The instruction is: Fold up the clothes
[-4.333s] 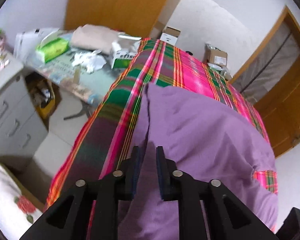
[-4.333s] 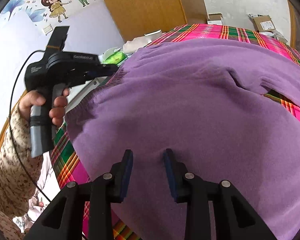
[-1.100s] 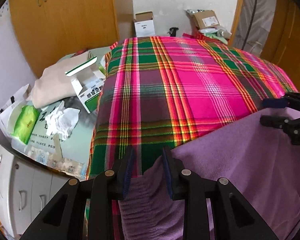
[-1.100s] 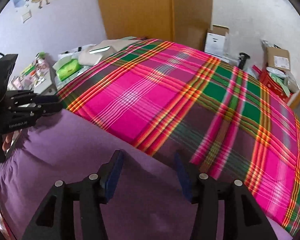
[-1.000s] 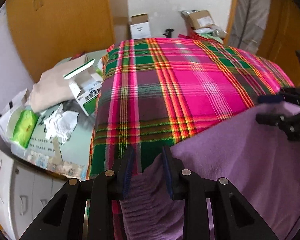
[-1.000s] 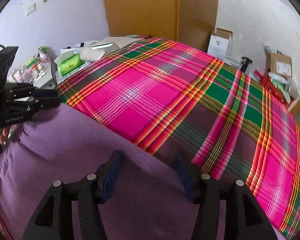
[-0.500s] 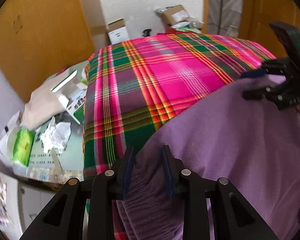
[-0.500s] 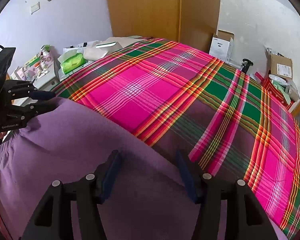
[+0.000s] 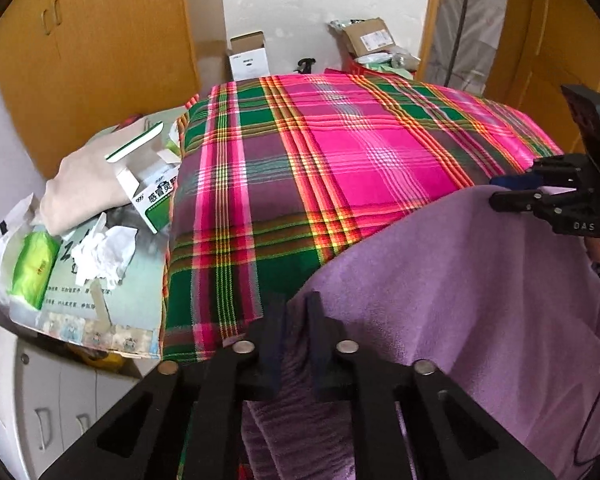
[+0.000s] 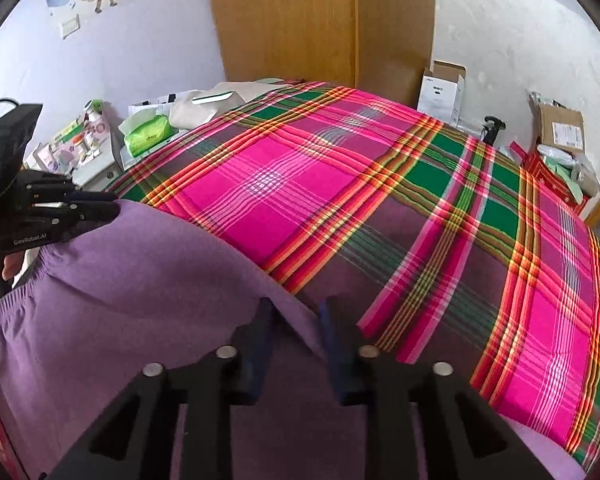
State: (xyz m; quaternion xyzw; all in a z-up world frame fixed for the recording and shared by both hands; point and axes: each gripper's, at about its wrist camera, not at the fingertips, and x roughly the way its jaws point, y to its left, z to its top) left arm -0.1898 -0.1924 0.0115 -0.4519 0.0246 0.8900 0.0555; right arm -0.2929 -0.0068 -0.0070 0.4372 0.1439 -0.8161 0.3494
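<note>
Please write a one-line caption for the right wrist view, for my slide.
Right gripper and left gripper each pinch a corner of the purple garment over the plaid bedspread.

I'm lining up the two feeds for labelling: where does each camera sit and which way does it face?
Left wrist: on the left gripper, facing across the plaid bedspread toward the wardrobe; its fingers pinch the purple garment.
Right wrist: on the right gripper, facing across the bed; a hand shows.
Shared: bedspread, garment, each other's gripper.

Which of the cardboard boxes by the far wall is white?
The white box standing open at the foot of the wall beside the wooden wardrobe. The other box, further right, is brown cardboard with a label.
</note>
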